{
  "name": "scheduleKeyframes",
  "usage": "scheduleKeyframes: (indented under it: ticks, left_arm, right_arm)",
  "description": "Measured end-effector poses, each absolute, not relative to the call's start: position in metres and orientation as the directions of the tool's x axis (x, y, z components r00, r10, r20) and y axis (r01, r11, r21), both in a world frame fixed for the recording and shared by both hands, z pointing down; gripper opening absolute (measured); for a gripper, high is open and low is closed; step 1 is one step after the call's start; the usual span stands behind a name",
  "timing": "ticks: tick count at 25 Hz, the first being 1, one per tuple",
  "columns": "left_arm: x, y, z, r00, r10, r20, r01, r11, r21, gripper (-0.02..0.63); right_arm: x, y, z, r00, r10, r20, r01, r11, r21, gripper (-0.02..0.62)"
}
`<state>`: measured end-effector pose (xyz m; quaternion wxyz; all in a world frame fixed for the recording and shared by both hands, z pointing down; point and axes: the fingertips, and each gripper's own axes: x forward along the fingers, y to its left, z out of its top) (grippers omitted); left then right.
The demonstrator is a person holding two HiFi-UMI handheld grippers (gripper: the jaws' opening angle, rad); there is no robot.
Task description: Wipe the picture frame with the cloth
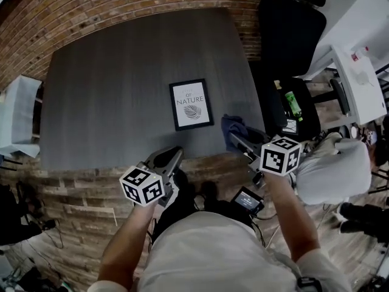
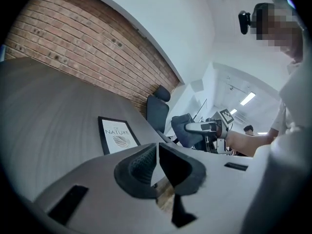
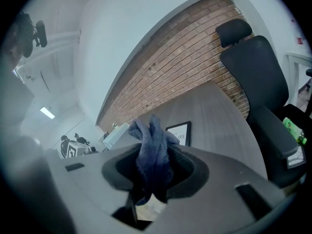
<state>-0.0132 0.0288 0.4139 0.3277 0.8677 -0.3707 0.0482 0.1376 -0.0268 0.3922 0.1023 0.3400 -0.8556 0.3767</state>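
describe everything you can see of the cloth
The cloth is dark blue and soft, with a terry-like nap. It is bunched into a wad and pinched in the right claw, with rumpled folds sticking up past the tips and a little hanging below. It sits by the near right edge of the table, right of the frame and apart from it. Only the claw plainly touches it; whether it brushes the table cannot be told.
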Motion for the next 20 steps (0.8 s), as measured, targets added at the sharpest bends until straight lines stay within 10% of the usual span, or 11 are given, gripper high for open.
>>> scheduleKeyframes:
  ticks: [20]
  left_arm:
    - [-0.016,-0.075,0.481,0.711,-0.489,0.505,-0.694,-0.601,0.396,0.025]
  right_arm:
    - [0.106,-0.135,0.479,-0.628,-0.416,0.658,-0.776,0.407,-0.482,0.132]
